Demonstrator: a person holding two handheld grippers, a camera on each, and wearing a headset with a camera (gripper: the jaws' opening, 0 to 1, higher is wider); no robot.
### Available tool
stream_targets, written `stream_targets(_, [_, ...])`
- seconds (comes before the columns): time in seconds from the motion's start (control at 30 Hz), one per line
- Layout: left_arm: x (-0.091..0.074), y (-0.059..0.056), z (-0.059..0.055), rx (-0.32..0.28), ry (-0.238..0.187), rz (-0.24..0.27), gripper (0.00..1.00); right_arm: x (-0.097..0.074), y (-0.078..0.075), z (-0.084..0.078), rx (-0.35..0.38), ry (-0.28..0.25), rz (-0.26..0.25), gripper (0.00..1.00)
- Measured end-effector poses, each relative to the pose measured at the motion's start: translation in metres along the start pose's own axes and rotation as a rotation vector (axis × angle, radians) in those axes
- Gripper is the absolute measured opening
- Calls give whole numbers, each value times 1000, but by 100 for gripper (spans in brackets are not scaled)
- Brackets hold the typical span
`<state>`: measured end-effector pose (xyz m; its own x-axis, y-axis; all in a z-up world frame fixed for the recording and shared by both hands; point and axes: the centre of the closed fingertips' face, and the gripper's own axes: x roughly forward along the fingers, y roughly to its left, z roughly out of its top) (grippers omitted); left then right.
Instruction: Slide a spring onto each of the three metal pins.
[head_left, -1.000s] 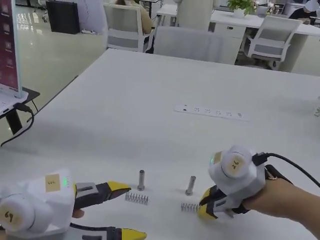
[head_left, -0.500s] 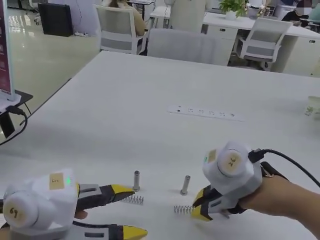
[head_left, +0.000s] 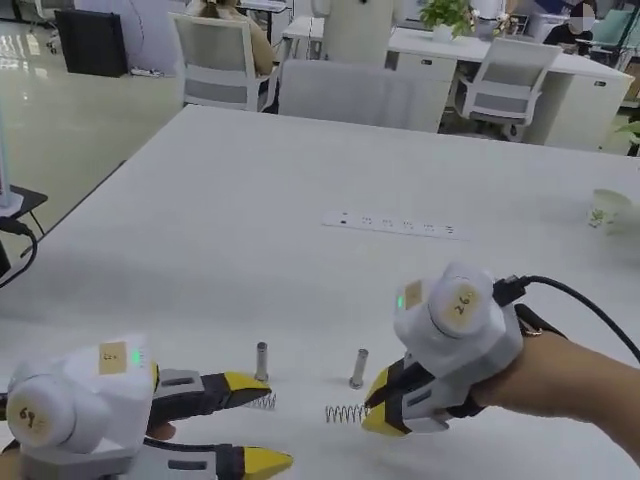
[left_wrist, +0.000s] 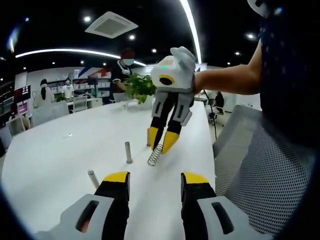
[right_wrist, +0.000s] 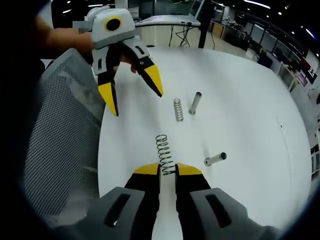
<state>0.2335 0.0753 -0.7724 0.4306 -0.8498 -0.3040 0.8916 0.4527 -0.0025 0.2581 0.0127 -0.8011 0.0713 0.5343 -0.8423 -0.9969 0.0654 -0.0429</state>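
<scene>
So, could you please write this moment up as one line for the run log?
right gripper: shut on coiled steel spring | left gripper: open | second spring: lying beside upright metal pin

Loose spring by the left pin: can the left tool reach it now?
Probably yes. The left tool is open, and the loose spring lies flat just beyond its tips with nothing between. The right tool, shut on another spring, sits off to the side.

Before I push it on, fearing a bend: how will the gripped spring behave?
Thin open coils on the spring suggest it probably bows sideways if pushed. Held by one end in the right hand-held gripper, it seems light.
</scene>
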Motion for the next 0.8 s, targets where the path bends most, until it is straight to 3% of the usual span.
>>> stream_targets(0.8, [14, -17, 11, 53, -4, -82, 26, -9, 25, 37, -103, -43, 46, 8])
